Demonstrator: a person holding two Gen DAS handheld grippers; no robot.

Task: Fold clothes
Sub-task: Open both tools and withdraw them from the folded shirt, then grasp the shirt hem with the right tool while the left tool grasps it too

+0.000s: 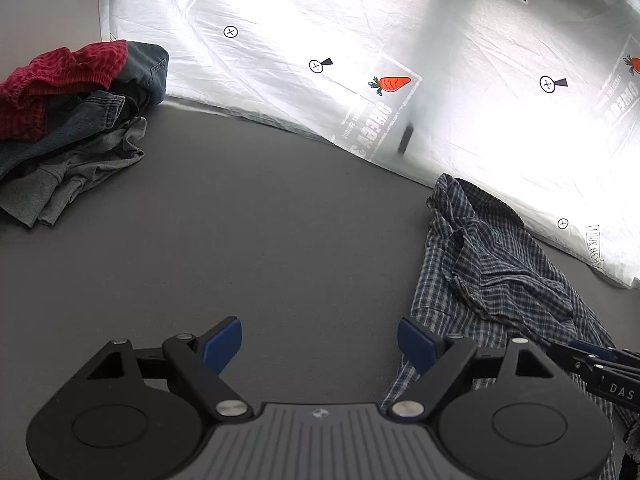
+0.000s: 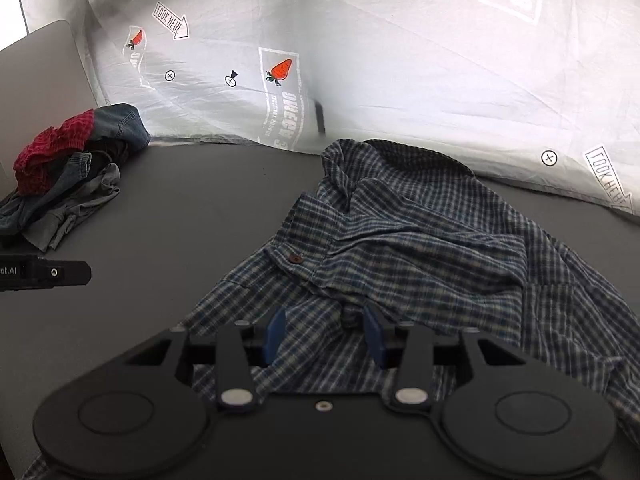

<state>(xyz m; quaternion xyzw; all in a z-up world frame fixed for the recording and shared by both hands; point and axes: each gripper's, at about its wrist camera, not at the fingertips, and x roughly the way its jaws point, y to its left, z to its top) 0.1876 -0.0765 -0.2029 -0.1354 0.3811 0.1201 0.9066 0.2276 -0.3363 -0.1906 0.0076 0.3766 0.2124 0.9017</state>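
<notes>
Two grippers are seen above a dark grey counter (image 1: pixel 280 220), which is bordered at the far edge by a white printed sheet (image 1: pixel 440 40) marked with carrots, arrows and crossed circles. A blue-and-white checked shirt (image 2: pixel 420 248) is spread, crumpled and unfolded, on the right part of the counter, its collar end lying against the sheet. A pile of clothes (image 1: pixel 68 120), made up of a red checked item, denim items and a grey item, is heaped at the far left of the counter, well apart from the shirt. The left gripper (image 1: pixel 320 346) is held over bare counter just left of the shirt, with its jaws set wide and nothing between them. The right gripper (image 2: pixel 325 336) is positioned over the near edge of the shirt; its jaws are parted, with shirt fabric lying between the blue pads (image 2: pixel 276 334) but not clamped.
</notes>
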